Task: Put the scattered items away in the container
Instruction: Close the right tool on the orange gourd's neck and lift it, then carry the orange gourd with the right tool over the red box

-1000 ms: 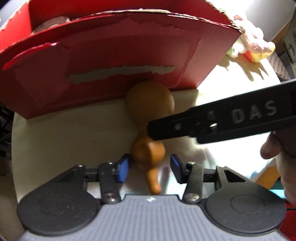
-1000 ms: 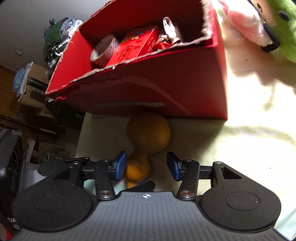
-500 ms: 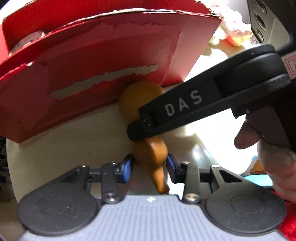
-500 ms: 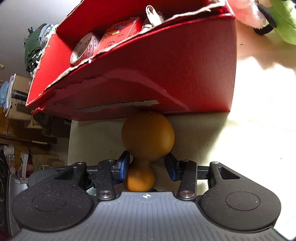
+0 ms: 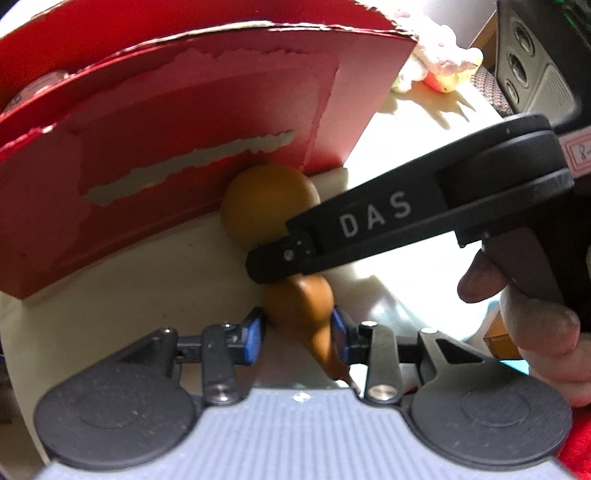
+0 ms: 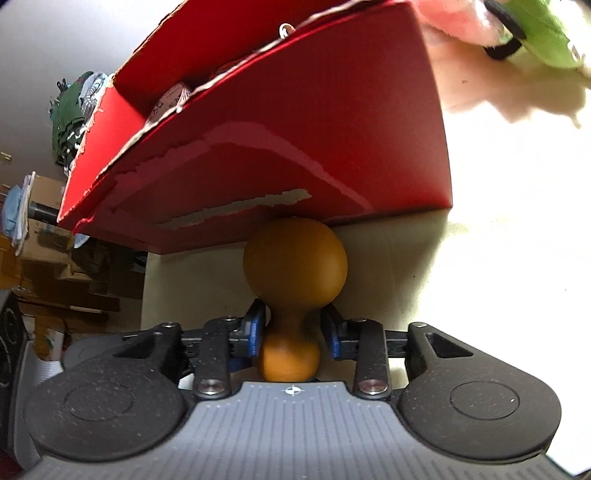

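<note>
An orange gourd-shaped toy (image 5: 266, 199) lies on the pale table with its big bulb against the red cardboard box (image 5: 184, 129). My left gripper (image 5: 297, 328) is shut on the small bulb near the stem, with both blue pads pressing its sides. In the left wrist view one black finger (image 5: 280, 258) of the right gripper crosses the gourd's waist. In the right wrist view the right gripper (image 6: 295, 332) has its jaws closing on the gourd (image 6: 295, 266) at the waist, and the pads touch it. The box (image 6: 295, 129) stands just behind.
The box holds a tape roll (image 6: 173, 98) and other small things. Plush toys (image 6: 543, 29) lie on the table beyond the box's right corner. A hand (image 5: 524, 332) grips the right tool's handle. A grey device (image 5: 535, 74) stands at the far right.
Both pairs of jaws have narrowed from around the gourd onto it. The right gripper's finger has slid along the gourd to its waist. Both views have rolled a little.
</note>
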A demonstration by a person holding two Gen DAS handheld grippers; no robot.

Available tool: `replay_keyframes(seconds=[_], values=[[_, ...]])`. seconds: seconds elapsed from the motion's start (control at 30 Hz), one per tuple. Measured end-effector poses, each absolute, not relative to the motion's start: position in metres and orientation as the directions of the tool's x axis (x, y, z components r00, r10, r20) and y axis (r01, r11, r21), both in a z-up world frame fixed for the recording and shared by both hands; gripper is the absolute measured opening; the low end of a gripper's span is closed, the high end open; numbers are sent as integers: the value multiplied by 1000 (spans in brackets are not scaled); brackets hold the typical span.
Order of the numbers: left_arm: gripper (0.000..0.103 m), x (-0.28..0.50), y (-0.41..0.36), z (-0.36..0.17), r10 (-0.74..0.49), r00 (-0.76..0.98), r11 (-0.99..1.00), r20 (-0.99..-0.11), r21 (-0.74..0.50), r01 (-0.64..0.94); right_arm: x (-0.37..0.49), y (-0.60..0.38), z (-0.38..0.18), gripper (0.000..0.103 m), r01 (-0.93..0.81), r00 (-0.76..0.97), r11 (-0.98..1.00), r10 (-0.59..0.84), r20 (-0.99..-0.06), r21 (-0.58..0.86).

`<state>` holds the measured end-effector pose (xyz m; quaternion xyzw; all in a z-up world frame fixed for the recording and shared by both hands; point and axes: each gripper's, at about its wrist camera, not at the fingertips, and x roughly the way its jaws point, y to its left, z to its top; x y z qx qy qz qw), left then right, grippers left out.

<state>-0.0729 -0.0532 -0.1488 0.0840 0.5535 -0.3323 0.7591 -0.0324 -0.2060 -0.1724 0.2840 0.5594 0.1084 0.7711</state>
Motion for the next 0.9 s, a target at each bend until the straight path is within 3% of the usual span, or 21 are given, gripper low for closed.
replay_keyframes(seconds=[0.33, 0.6, 0.9], values=[[37, -85, -95, -140, -453, 130, 661, -882, -234, 713, -47, -248, -159, 30, 245, 364, 789, 464, -808, 564], [37, -95, -148, -115, -525, 93, 497, -846, -217, 840, -85, -298, -129, 30, 354, 488, 768, 335, -806, 534], [36, -69, -170, -40, -640, 220, 466, -736, -145, 873, -88, -301, -49, 30, 219, 703, 873, 168, -691, 435]])
